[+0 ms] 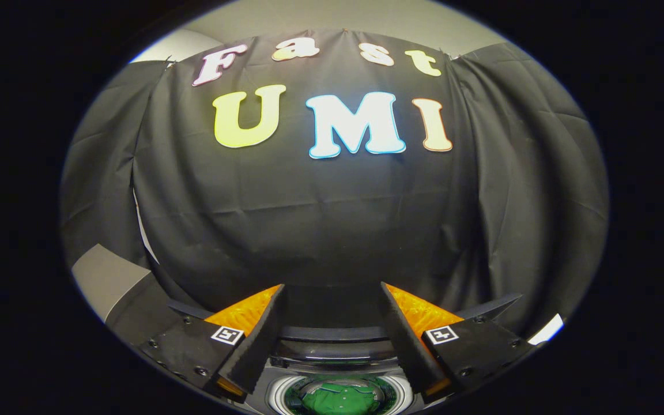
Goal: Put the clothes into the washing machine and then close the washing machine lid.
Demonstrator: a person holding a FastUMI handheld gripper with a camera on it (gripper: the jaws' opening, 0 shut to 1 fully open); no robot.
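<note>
My gripper (332, 288) is open, its two fingers spread wide with nothing between them, and it faces the booth's black cloth wall. Below and between the fingers lies the washing machine's round drum opening (277, 397). A green garment (338, 399) lies inside the drum. The raised dark lid (335, 333) shows as a curved band just beyond the opening, between the fingers. The gripper hangs above the machine, apart from both the garment and the lid.
The black cloth wall (332, 219) hangs close behind the machine. A grey panel (107, 276) stands at the left beside the cloth. A small bright patch (546, 329) shows at the right, beyond the right finger.
</note>
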